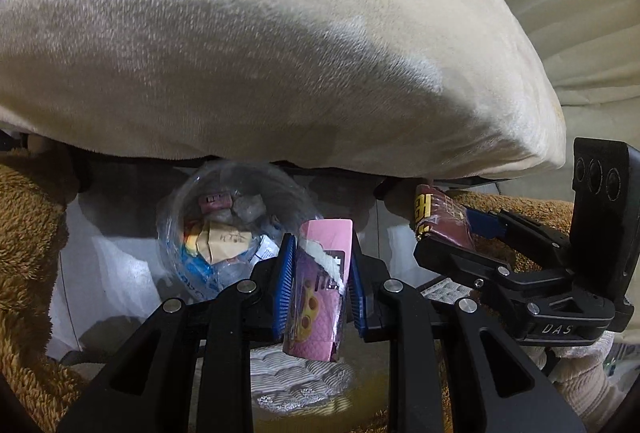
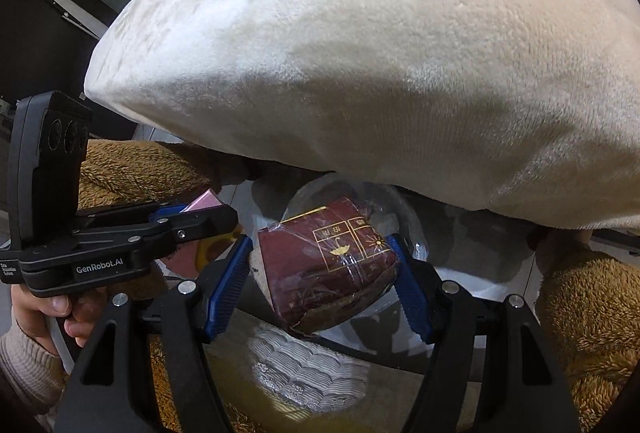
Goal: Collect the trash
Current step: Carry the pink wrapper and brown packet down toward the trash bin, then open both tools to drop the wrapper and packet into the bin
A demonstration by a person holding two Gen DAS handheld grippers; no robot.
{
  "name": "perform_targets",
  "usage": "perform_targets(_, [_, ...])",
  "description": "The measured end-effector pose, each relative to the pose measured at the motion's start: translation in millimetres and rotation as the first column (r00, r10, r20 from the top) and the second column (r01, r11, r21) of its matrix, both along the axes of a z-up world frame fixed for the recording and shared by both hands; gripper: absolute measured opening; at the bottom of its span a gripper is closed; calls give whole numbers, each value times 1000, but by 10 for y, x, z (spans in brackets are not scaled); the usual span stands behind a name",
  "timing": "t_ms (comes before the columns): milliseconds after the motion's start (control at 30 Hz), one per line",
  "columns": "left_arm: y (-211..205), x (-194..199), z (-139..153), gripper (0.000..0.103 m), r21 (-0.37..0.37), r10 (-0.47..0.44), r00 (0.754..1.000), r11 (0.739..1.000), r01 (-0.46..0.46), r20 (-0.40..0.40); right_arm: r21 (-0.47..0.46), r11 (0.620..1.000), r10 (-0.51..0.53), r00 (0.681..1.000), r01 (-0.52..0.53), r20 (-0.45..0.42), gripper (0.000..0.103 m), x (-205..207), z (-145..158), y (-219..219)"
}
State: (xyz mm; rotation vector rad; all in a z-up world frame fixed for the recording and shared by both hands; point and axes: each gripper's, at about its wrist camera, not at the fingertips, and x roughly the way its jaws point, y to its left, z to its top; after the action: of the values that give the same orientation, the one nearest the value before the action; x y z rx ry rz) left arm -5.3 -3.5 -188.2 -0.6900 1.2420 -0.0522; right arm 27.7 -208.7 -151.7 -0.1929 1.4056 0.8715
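- Progress: two pieces of trash are lifted and held over a clear bag [image 1: 224,233] that already contains several wrappers and scraps; judged well advanced for these two items, with the drop itself not yet done.
- Left gripper [image 1: 320,273]: jaws pinching a pink box [image 1: 320,289], which stands upright between the blue pads, just right of the bag's open mouth in the left wrist view.
- Right gripper [image 2: 326,285]: jaws closed on a dark red packet [image 2: 328,265], film-wrapped, held directly in front of the bag's mouth in the right wrist view.
- Surroundings: a large cream cushion [image 1: 280,33] overhangs the far side; brown fleece [image 1: 24,233] lies to left and right.
- Remaining: release both items into the bag. Whether further trash lies elsewhere cannot be told.
- Risk, as a judgement: the pink box sits off the mouth's centre and could miss.
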Motion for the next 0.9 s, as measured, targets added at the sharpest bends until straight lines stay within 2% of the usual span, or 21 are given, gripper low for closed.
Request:
perform_targets(367, [-43, 44, -262, 24, -31, -26, 994, 999, 23, -105, -67, 998, -24, 993, 17, -118, 68, 107, -347, 89])
perform_targets(667, [-8, 39, -356, 24, -10, -29, 989, 1000, 28, -145, -89, 996, -17, 989, 4, -144, 68, 91, -458, 160])
perform_targets(833, [-8, 43, -338, 28, 30, -27, 988, 999, 32, -153, -96, 995, -40, 989, 26, -145, 69, 109, -488, 150])
perform_targets(867, [-16, 46, -336, 28, 36, -27, 987, 999, 33, -157, -95, 995, -46, 989, 32, -142, 70, 111, -484, 142])
perform_targets(900, [-20, 52, -349, 33, 33, -31, 986, 999, 37, -165, -93, 995, -53, 989, 41, -140, 77, 120, -483, 133])
